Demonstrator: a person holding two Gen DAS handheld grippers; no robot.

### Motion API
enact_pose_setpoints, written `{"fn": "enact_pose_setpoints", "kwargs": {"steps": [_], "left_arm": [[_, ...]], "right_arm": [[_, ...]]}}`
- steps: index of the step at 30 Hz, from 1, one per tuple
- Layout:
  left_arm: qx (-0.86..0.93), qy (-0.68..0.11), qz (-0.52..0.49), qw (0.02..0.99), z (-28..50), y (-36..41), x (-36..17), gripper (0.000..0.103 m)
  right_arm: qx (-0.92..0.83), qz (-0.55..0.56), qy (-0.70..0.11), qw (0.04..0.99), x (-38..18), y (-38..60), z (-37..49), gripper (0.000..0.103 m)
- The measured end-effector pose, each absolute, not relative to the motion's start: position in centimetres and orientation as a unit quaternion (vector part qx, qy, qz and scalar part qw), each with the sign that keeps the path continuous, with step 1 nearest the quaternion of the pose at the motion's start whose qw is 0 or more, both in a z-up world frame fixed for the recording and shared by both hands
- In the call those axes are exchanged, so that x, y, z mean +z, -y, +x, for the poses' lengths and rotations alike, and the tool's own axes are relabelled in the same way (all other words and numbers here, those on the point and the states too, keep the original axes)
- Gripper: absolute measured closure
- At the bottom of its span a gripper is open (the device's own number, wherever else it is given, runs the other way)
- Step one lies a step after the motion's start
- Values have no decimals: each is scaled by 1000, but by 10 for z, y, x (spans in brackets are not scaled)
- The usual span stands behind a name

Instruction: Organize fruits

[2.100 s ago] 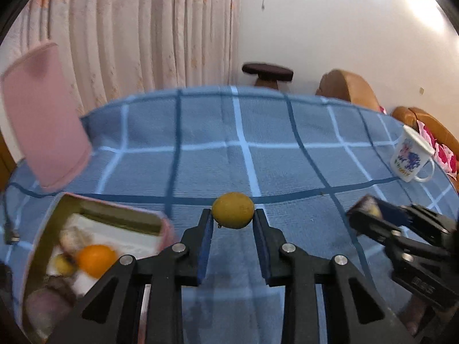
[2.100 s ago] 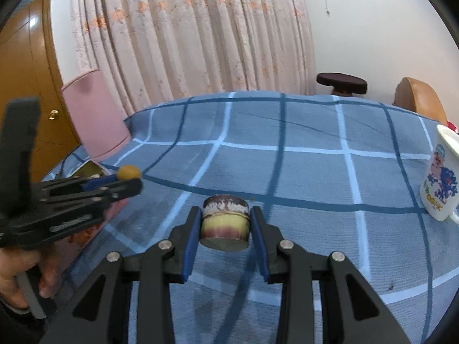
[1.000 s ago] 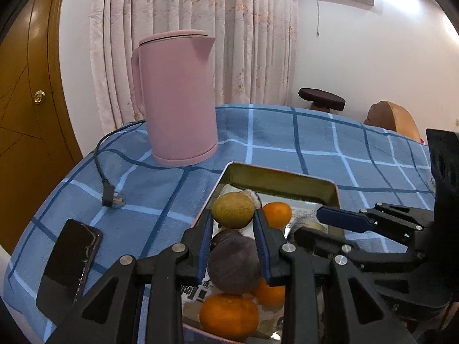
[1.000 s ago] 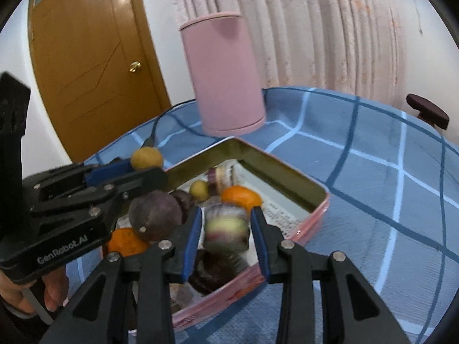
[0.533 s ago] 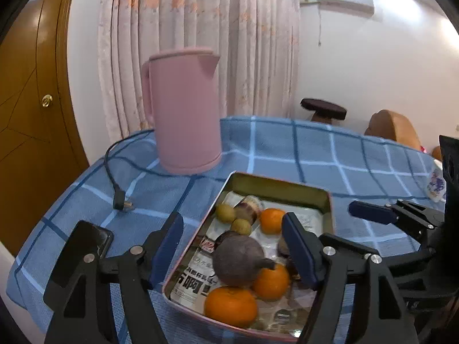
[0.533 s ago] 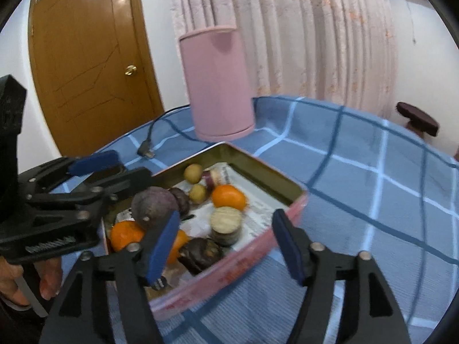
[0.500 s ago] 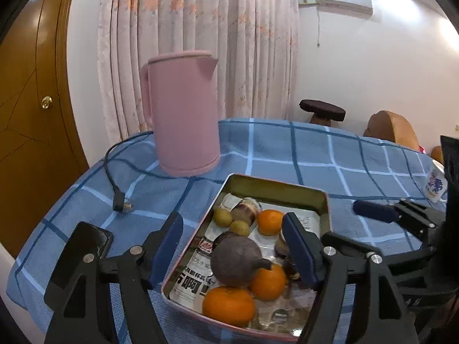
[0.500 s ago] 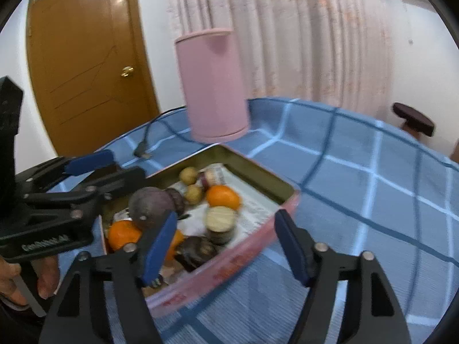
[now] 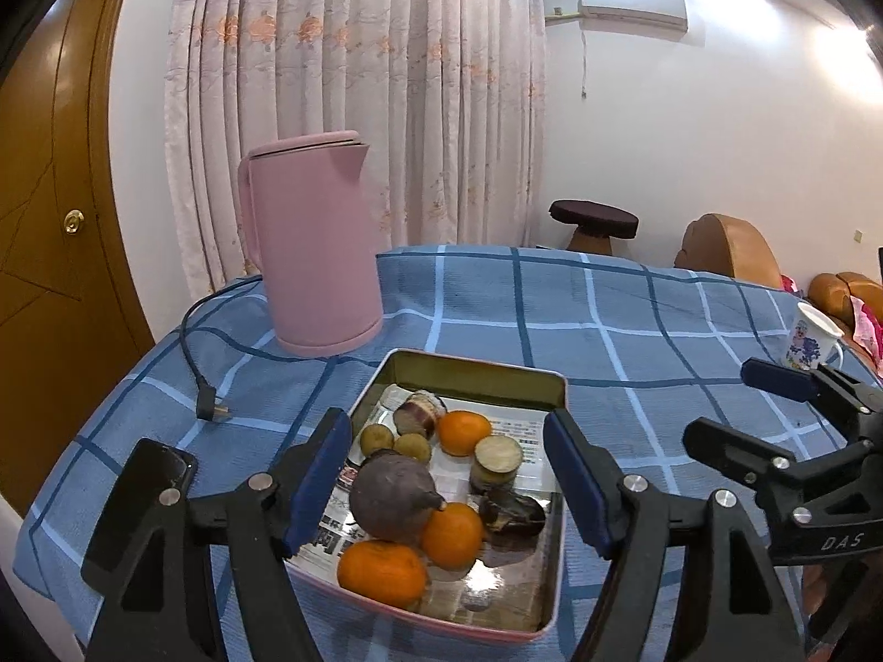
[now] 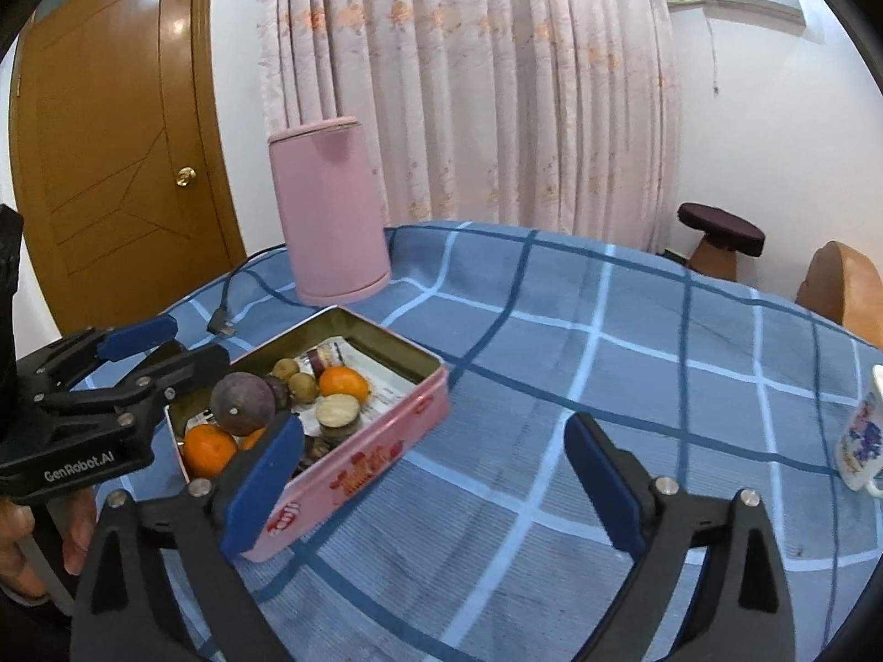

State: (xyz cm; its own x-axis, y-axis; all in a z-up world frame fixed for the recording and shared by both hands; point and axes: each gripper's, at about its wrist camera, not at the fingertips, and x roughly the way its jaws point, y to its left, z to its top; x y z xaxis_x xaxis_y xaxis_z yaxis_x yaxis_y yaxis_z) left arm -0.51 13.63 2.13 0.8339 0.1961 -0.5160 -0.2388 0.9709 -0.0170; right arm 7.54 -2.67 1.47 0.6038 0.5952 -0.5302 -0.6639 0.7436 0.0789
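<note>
the left gripper has its jaws spread wide with nothing pinched, hanging over the near half of the tin. the right gripper has its jaws opening, nothing gripped between them; its left pad sits in front of the tin's near corner and the rest of the gap frames bare tablecloth.

the tin is a rectangular pink box on the blue checked cloth. from the left wrist its long axis runs away from the camera toward the pink kettle; from the right wrist it lies on a diagonal, far end up and to the right. inside: three oranges, a dark purple fruit stem pointing right, two small yellow-green fruits, a cut cylinder piece standing cut face up, and a shrivelled dark item that may be peel.

only the left wrist shows the phone near the table edge. only the right wrist shows the tin's printed outer wall and the hand holding the left tool. both views show the mug, well apart to the right.
</note>
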Motion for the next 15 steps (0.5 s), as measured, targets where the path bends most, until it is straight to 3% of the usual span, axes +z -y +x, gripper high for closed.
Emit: {"fn": "enact_pose_setpoints", "kwargs": {"steps": [15], "left_arm": [[103, -266, -29, 958, -6, -119, 23, 29]], "right_arm": [[340, -52, -260, 902, 27, 50, 66, 3]]}}
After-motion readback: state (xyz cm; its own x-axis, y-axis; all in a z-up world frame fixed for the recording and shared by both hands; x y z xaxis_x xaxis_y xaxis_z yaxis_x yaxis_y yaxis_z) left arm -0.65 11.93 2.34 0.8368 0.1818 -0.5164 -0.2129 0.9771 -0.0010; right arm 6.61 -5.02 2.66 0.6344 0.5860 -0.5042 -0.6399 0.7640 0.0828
